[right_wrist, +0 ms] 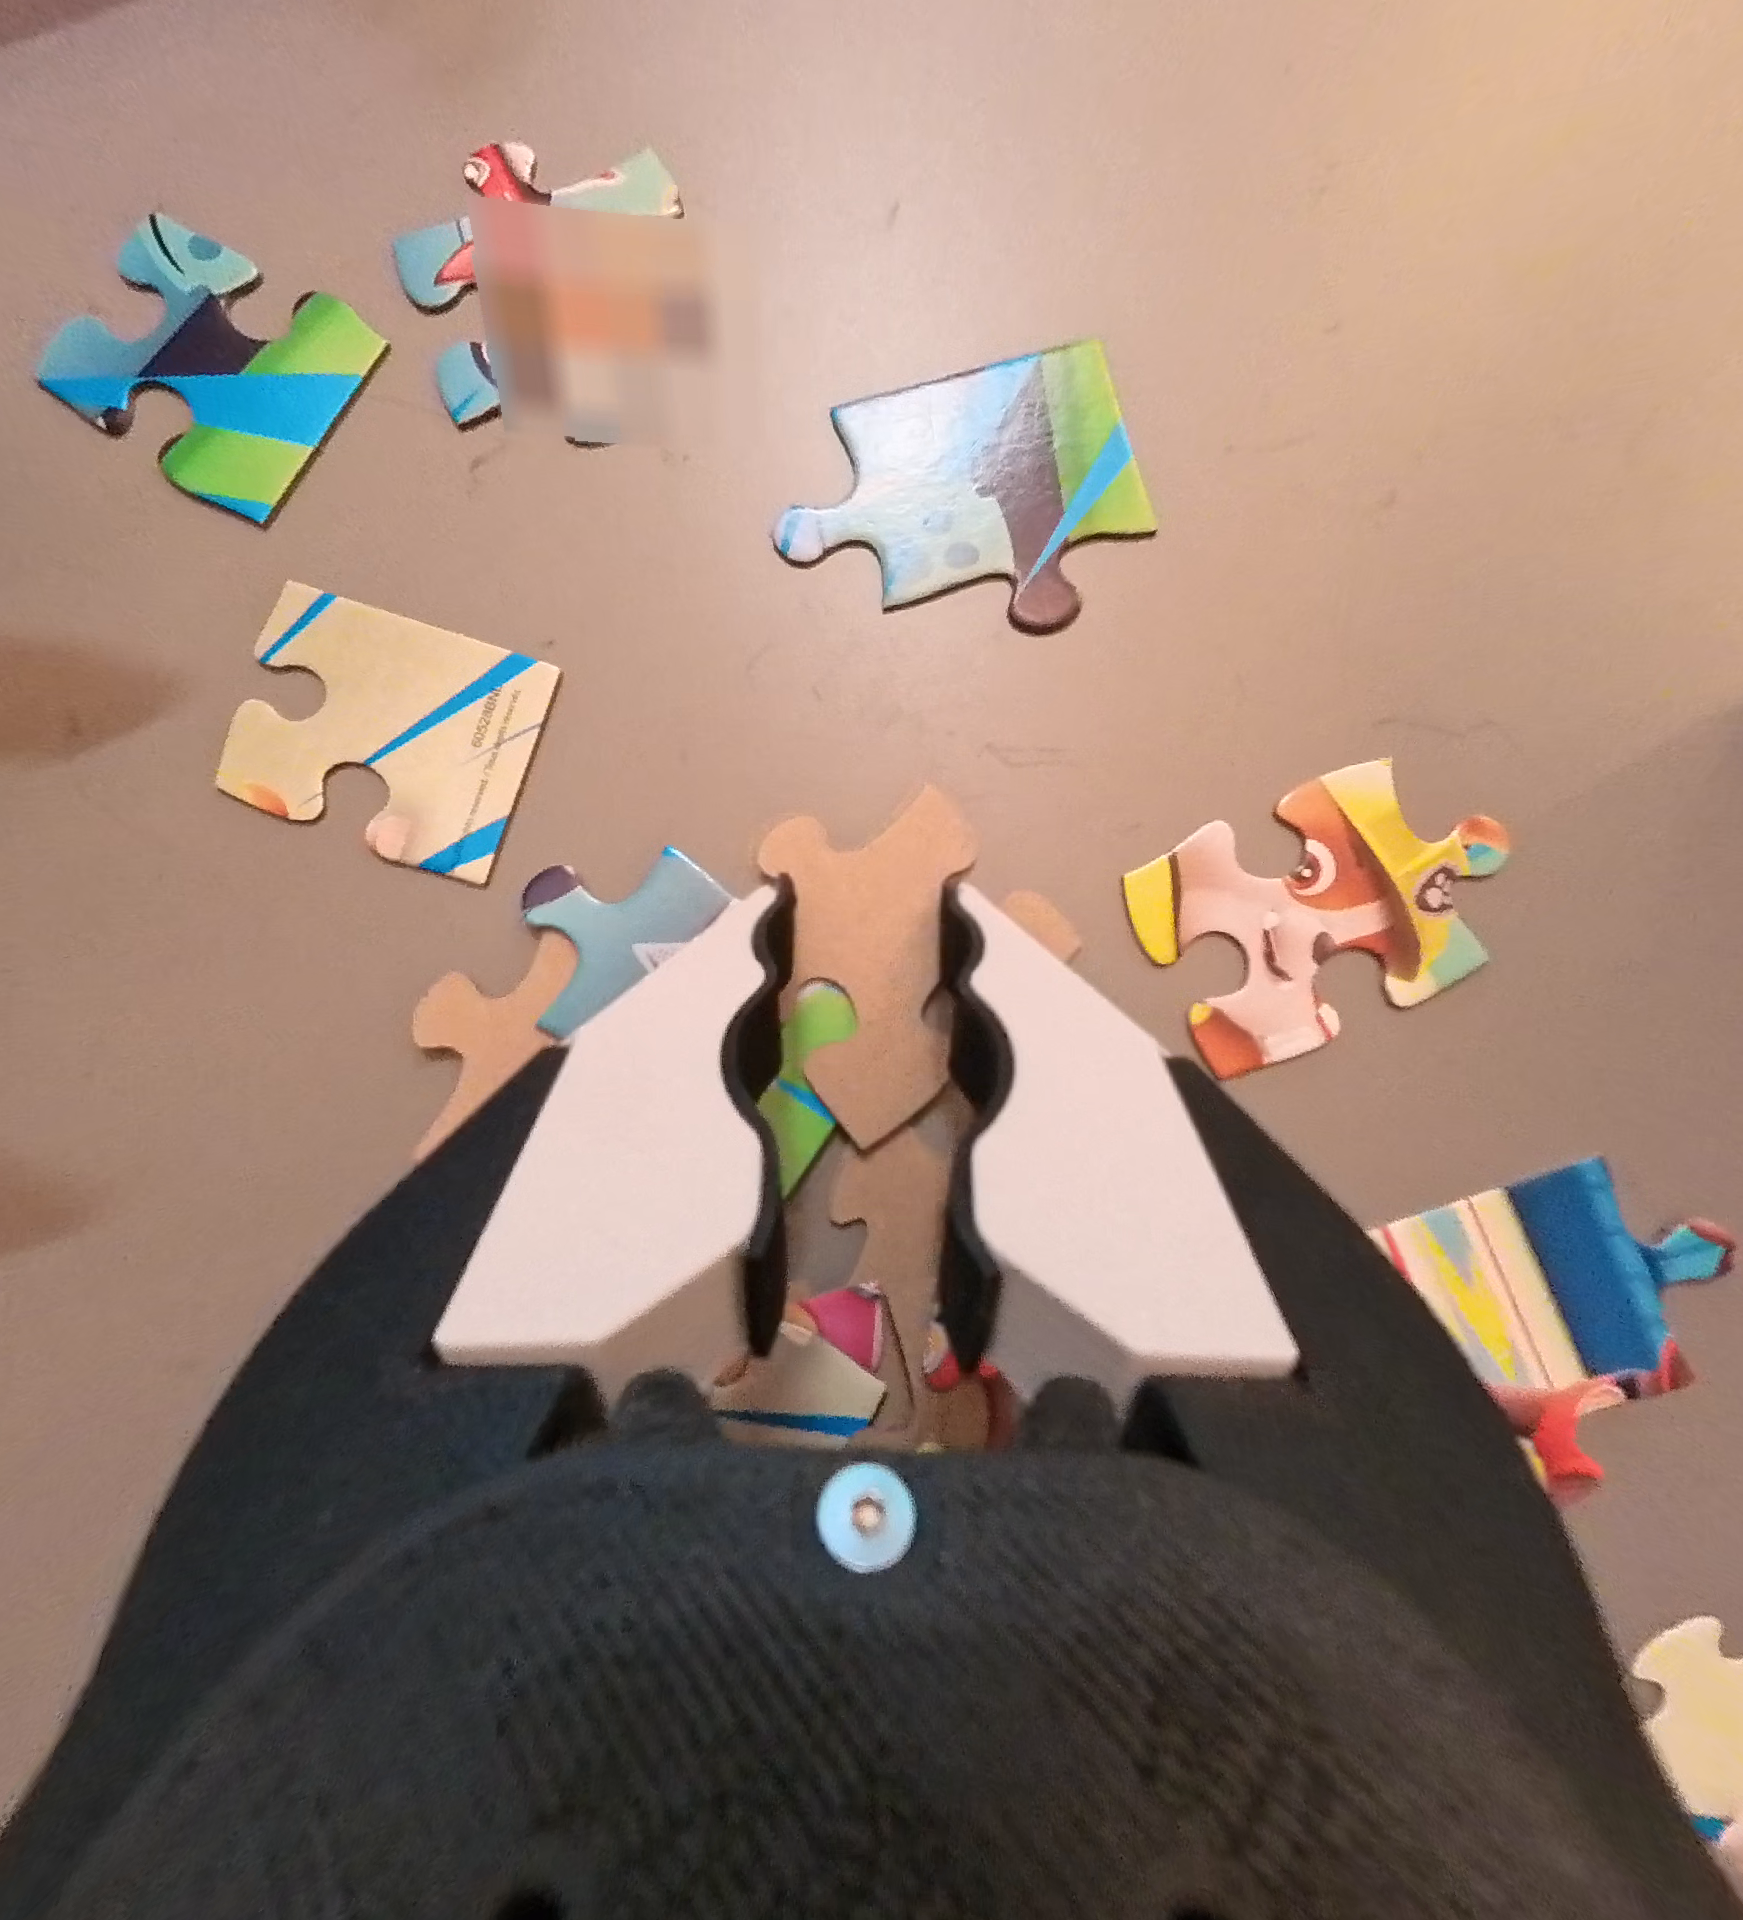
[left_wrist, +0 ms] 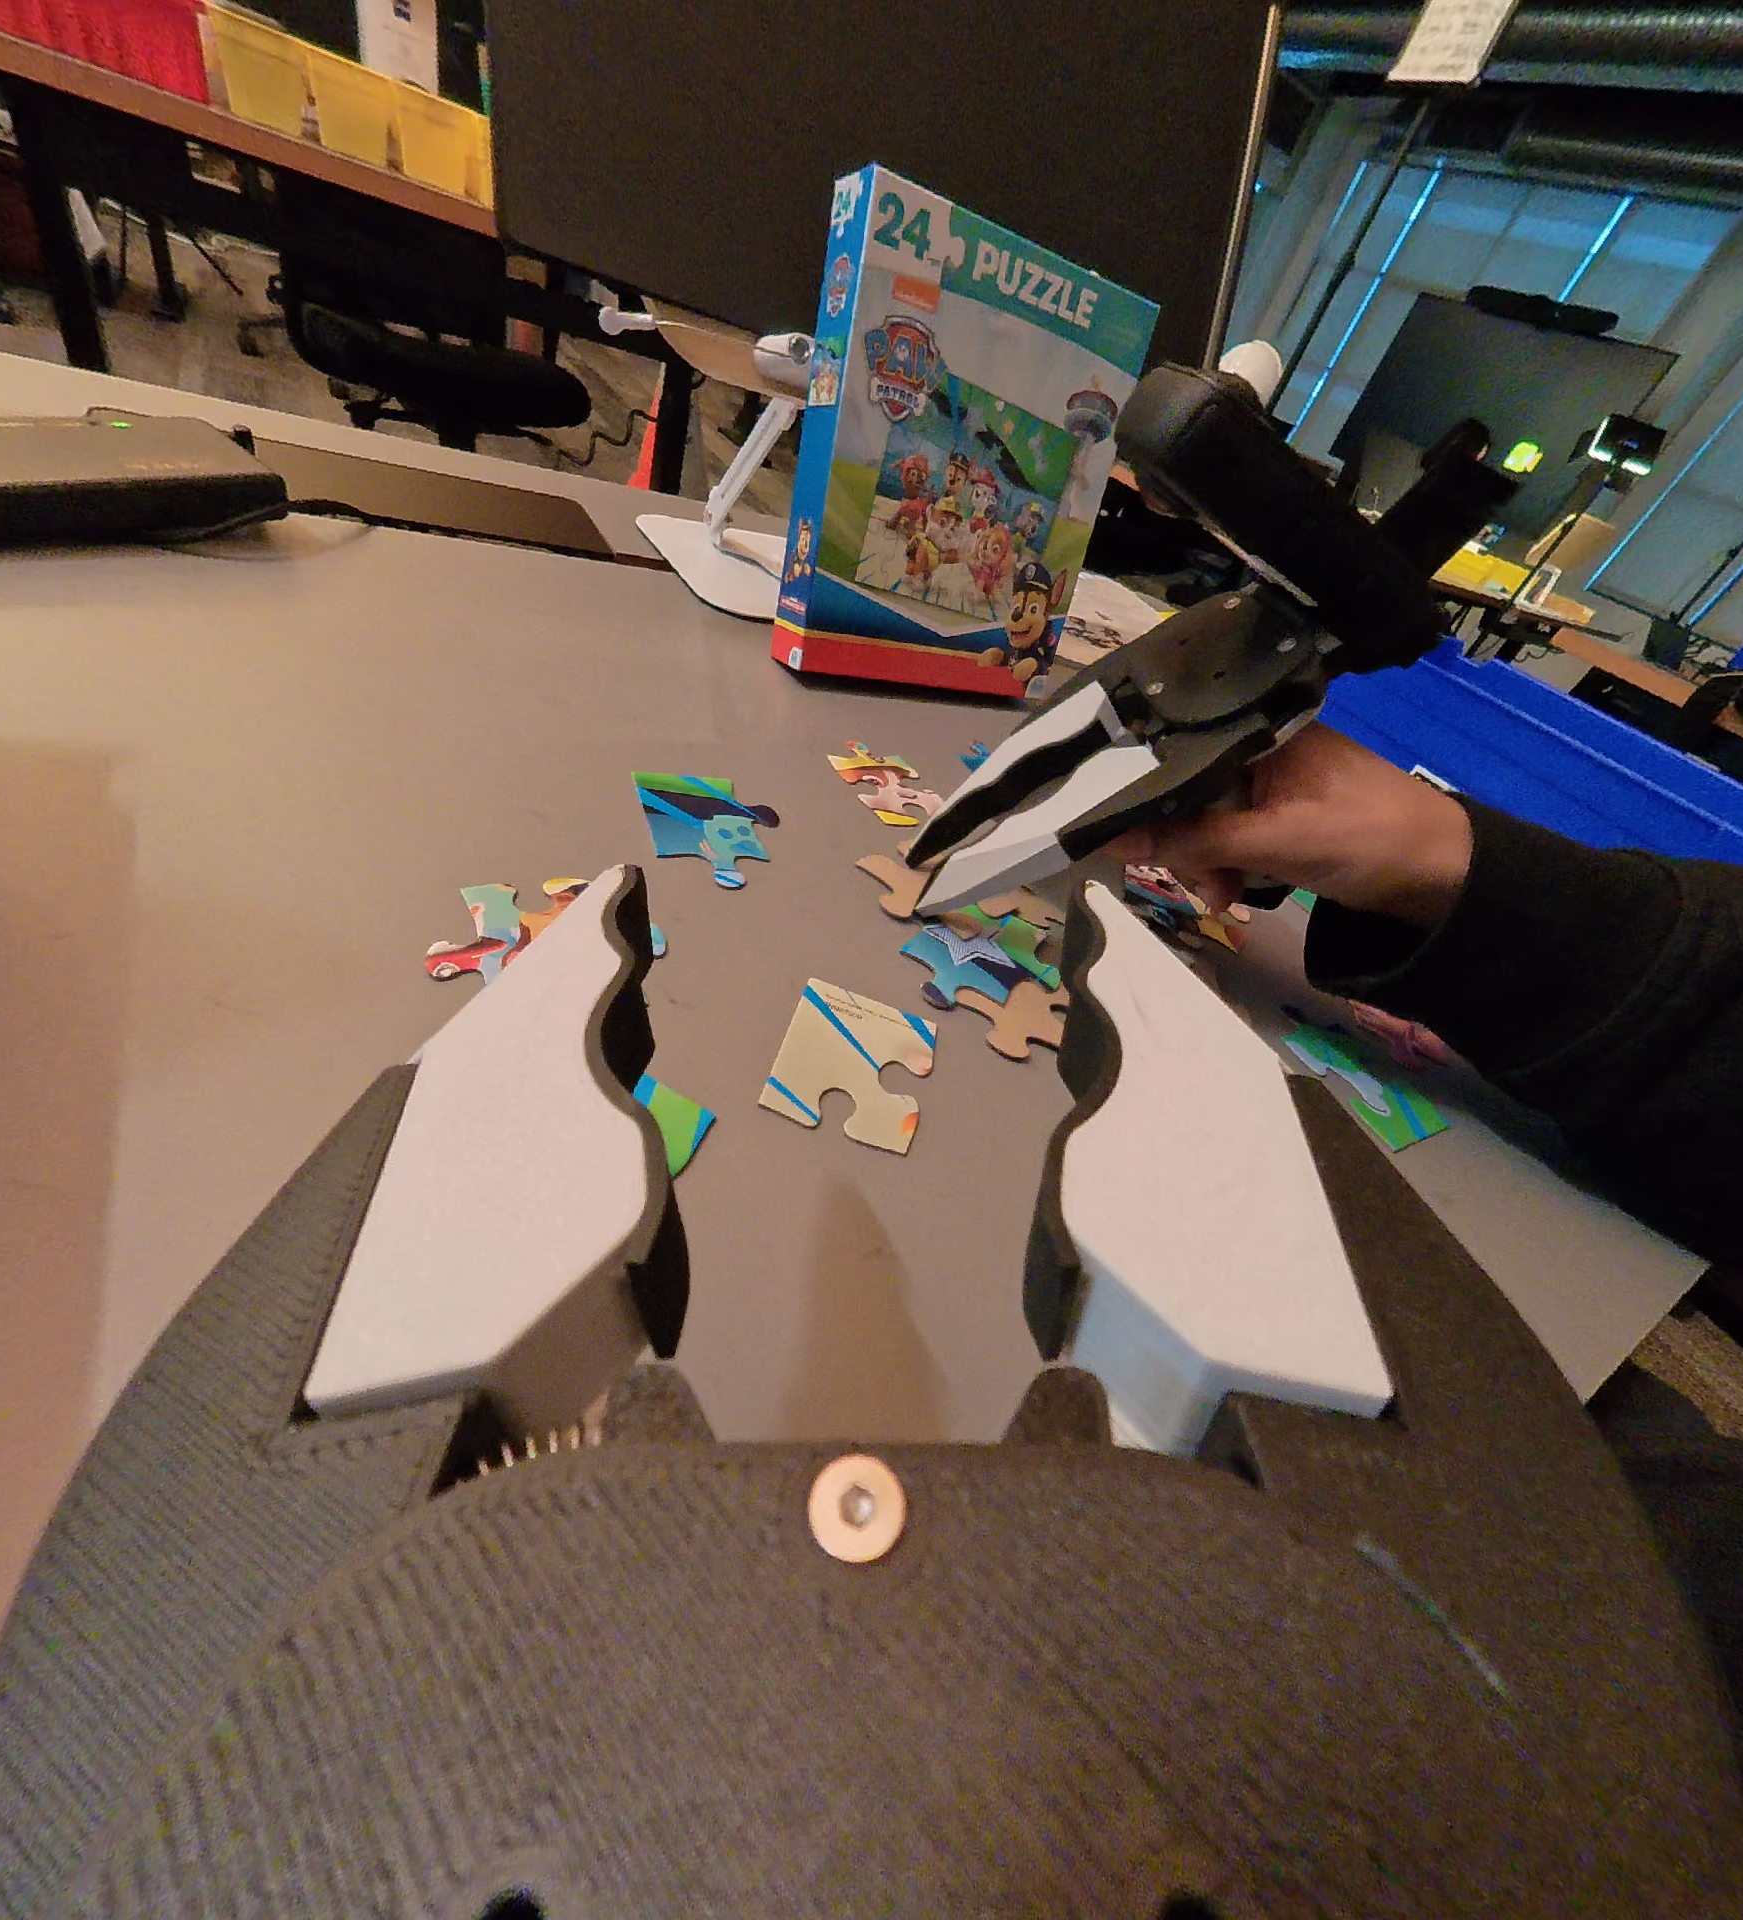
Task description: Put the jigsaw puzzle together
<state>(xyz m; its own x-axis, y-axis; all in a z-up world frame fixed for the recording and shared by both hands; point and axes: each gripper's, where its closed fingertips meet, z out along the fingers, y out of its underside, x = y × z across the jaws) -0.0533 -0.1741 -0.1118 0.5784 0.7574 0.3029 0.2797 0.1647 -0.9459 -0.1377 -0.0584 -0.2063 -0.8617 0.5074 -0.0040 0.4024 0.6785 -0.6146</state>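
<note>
Bare grey table (left_wrist: pixel 275 831) lies open at nine to eleven o'clock in the left wrist view — a clear passage. Puzzle pieces (left_wrist: pixel 851 1060) scatter at twelve to two o'clock; the upright puzzle box (left_wrist: pixel 960 447) blocks twelve, the right gripper (left_wrist: pixel 924 873) and hand (left_wrist: pixel 1345 821) close off two — the blue bin (left_wrist: pixel 1573 769) behind.

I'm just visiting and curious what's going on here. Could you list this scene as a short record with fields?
Setting: grey table with scattered puzzle pieces; puzzle box standing upright at the back.
Left tool: wide open, holding nothing, above the table near a cream piece.
Right tool: held in a hand, narrowed around a brown face-down piece, pads seemingly touching its edges.
Nearby: dog-face piece beside the right tool.
</note>
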